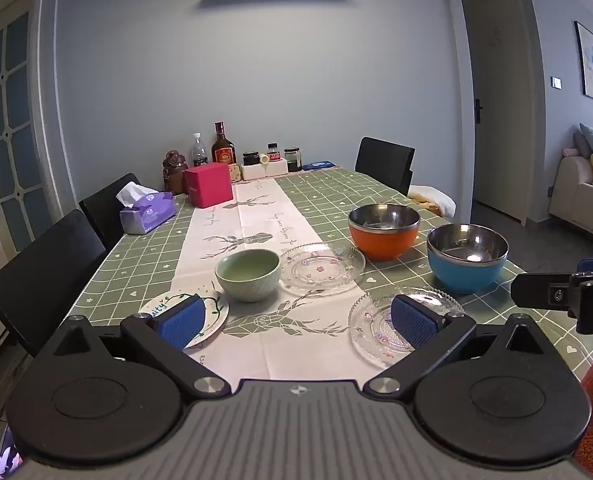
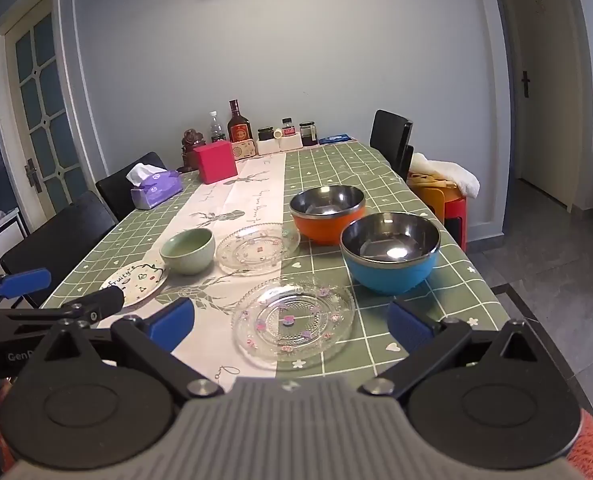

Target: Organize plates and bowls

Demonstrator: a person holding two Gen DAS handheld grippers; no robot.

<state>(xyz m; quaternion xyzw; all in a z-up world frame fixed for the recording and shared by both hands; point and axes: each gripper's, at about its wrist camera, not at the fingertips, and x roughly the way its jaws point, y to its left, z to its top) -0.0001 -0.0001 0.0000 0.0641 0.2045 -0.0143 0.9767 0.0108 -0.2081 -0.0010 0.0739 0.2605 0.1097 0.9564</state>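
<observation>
On the desk (image 2: 376, 184), both claws are hovering wide open and empty: right claw (image 2: 292, 330) is framing the near glass plate (image 2: 292, 320), blue bowl (image 2: 390, 252) at one o'clock; left claw (image 1: 296, 320) is facing the green bowl (image 1: 248, 274), likely for stacking.

Six dishes on the table's near half, all upright, none stacked. Orange bowl (image 2: 328, 216) with steel lining, farthest back; blue bowl (image 2: 390, 254), same make, just beside it to the near right. Small pale green bowl (image 2: 187, 250) on the white runner, touching or just overlapping the rim of a white painted plate (image 2: 136, 282) at near left. Clear glass plate (image 2: 258, 248) between green and orange bowls. Second glass plate (image 2: 292, 320) nearest, flower-dotted.
</observation>
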